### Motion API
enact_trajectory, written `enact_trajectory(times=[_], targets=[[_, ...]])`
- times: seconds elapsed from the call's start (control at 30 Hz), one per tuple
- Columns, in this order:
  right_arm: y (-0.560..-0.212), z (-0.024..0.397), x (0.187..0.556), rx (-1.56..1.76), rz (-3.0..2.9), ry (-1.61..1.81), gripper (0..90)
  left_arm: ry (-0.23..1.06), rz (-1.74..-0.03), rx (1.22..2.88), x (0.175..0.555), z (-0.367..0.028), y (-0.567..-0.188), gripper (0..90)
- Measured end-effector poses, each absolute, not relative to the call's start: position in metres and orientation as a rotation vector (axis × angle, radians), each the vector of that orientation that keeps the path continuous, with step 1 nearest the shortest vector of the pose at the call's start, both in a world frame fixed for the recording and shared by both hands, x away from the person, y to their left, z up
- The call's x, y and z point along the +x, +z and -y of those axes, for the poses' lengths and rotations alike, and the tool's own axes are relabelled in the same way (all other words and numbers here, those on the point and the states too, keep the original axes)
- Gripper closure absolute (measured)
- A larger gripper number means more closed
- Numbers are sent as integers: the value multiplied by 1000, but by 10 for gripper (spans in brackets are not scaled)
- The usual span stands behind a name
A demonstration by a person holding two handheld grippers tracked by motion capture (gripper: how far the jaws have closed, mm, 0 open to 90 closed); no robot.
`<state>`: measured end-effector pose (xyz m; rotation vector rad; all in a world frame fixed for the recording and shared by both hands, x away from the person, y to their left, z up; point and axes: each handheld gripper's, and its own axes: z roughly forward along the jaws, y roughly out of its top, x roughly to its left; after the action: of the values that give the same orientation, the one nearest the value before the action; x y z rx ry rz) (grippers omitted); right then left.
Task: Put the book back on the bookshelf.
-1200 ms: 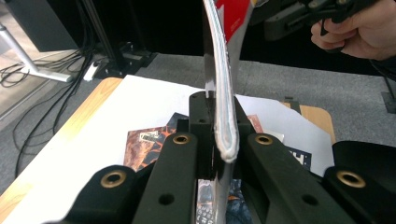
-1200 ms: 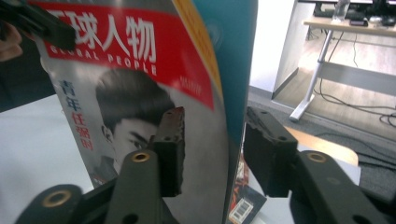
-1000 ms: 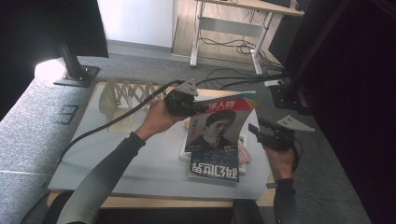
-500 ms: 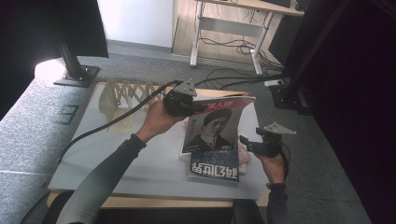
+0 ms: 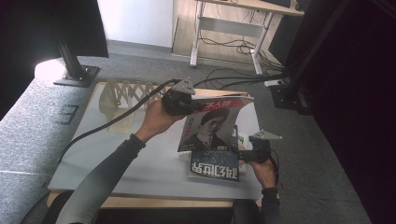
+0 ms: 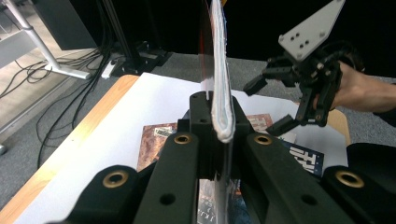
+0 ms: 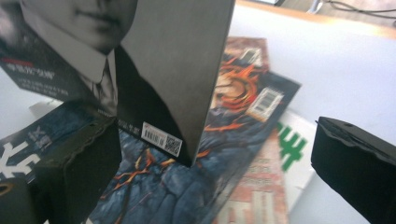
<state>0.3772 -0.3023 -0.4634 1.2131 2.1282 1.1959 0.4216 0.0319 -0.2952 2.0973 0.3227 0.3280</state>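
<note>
While your left gripper (image 5: 180,100) holds its fingers pressed together on the top edge of the portrait magazine (image 5: 210,128), that magazine hangs upright above the stack of magazines (image 5: 215,164) lying flat on the counter (image 5: 140,158). In the left gripper view the thin spine runs straight up between the two black fingers (image 6: 205,116), so its long axis stands nearly vertical, with the bottom edge free, just over the dark cover on top of the stack.

Your right gripper (image 5: 240,155) sits low at the right side of the stack, and its fingers have just been opening; they now stand spread wide with nothing pinched between them. From the right gripper view, the magazine's lower corner (image 7: 189,158) hangs in front of the left finger (image 7: 74,172) and toward the middle of the gap, while the right finger (image 7: 355,163) stays well apart from it over the counter.

So the relation that matters is this: the free lower edge lies ahead of and slightly above your right fingers, nearer your right hand than your left. As I judge it, a grasp there needs the spread fingers turned to straddle the thin sheet across its thickness, not along its face.
</note>
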Motion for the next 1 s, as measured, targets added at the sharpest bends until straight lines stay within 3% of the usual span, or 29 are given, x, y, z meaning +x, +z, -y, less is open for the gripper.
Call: enact_trajectory(times=[0.4, 1.0], targets=[[-507, 281, 379, 1217, -2251, 1151, 23, 310, -362, 2081, 423, -45, -290, 865], [-524, 279, 374, 1257, -2140, 1196, 0, 338, -382, 2084, 414, -61, -277, 865]])
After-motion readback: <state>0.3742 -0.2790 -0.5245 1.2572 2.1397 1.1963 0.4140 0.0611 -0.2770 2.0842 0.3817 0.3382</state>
